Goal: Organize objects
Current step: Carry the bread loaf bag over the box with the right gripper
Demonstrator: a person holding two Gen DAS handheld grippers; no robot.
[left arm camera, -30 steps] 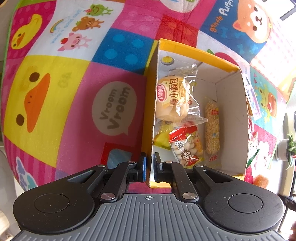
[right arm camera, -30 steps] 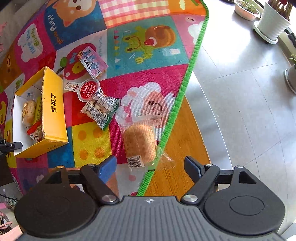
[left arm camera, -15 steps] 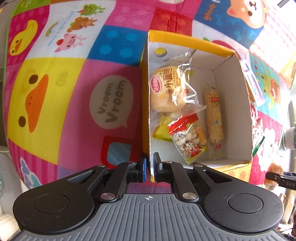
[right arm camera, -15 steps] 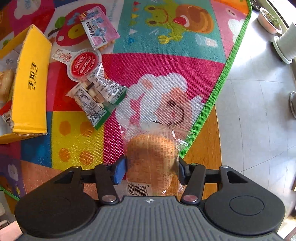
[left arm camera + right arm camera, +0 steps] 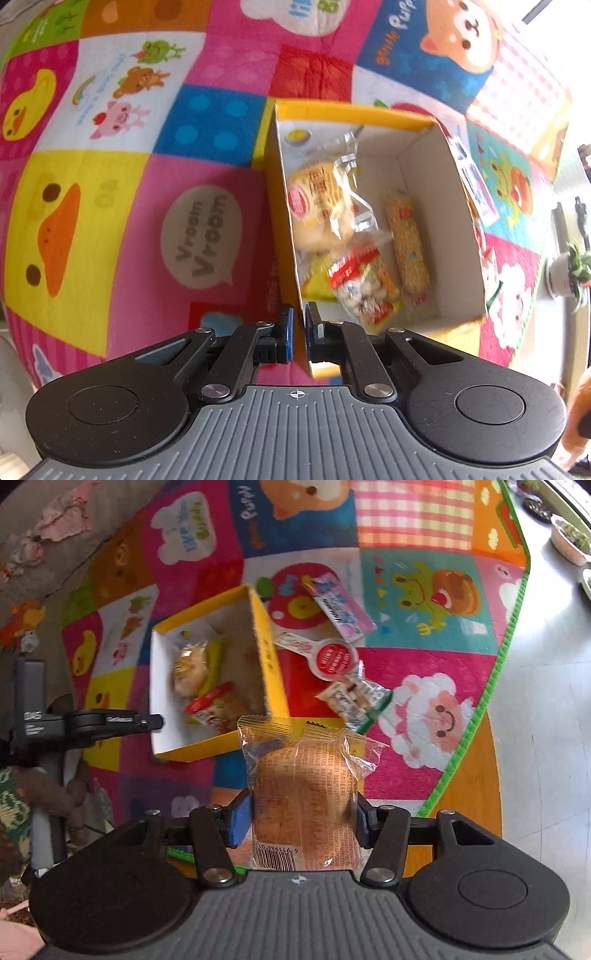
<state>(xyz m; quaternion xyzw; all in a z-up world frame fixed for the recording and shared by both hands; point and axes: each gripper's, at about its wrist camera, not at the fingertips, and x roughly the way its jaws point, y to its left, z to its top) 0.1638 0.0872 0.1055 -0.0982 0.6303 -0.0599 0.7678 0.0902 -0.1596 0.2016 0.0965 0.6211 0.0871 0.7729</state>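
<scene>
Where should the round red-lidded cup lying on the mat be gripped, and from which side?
Grip the red-lidded cup across its round body, coming straight down from above. It lies flat, lid up, on the mat; its white tab sticks out toward the yellow box, so set the jaws clear of that.

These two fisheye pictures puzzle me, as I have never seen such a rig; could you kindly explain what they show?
A person holds a two-finger gripper in each hand, and each carries a camera looking along its fingers. The left view shows the left gripper shut on a wall of the yellow box, which already holds wrapped snacks, among them a bun. The right view shows the right gripper, whose jaws have just closed on a wrapped bread, holding it above the colourful play mat. Three more snack packets lie on the mat beside the box.
</scene>
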